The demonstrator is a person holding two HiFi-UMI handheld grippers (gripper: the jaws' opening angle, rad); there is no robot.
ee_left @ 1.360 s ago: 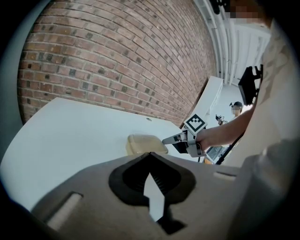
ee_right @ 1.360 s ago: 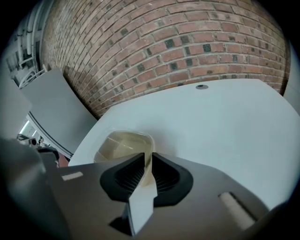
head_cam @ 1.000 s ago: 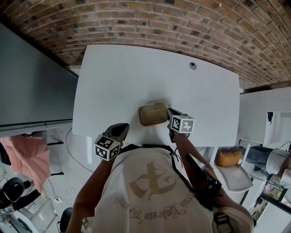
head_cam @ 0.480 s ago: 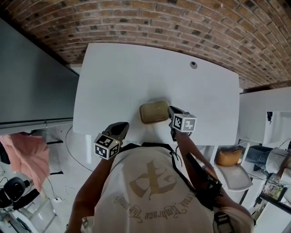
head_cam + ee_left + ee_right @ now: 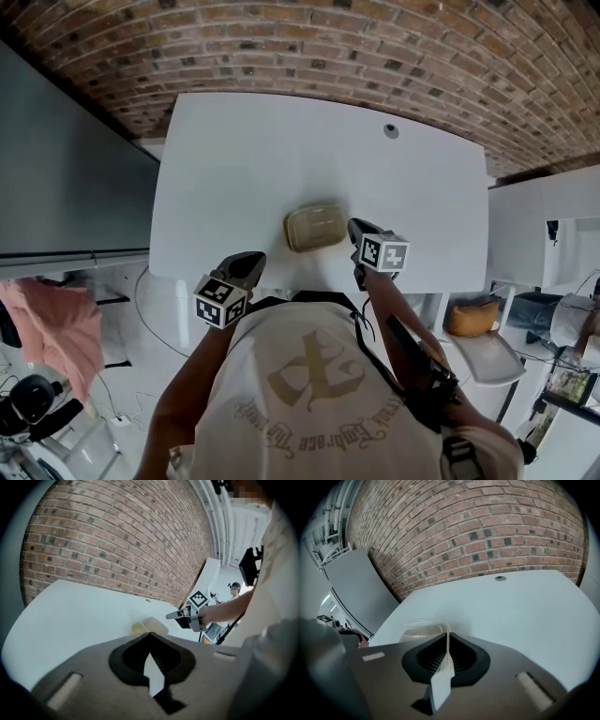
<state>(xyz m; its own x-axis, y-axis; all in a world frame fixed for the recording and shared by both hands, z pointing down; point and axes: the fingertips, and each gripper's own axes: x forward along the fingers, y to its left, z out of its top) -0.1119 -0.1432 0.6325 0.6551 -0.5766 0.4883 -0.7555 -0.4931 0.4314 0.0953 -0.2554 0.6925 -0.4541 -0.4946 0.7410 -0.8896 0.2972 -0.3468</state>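
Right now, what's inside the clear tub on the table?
Only a flat pale beige layer shows in the tub. The right claw, clamped on its rim, hides the near side.

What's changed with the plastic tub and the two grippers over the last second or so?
The right gripper, fingers shut on the tub's rim, seems to have tipped the tub down flatter onto the table and nudged it slightly away from the person. The left gripper stayed shut and empty at the table's near edge.
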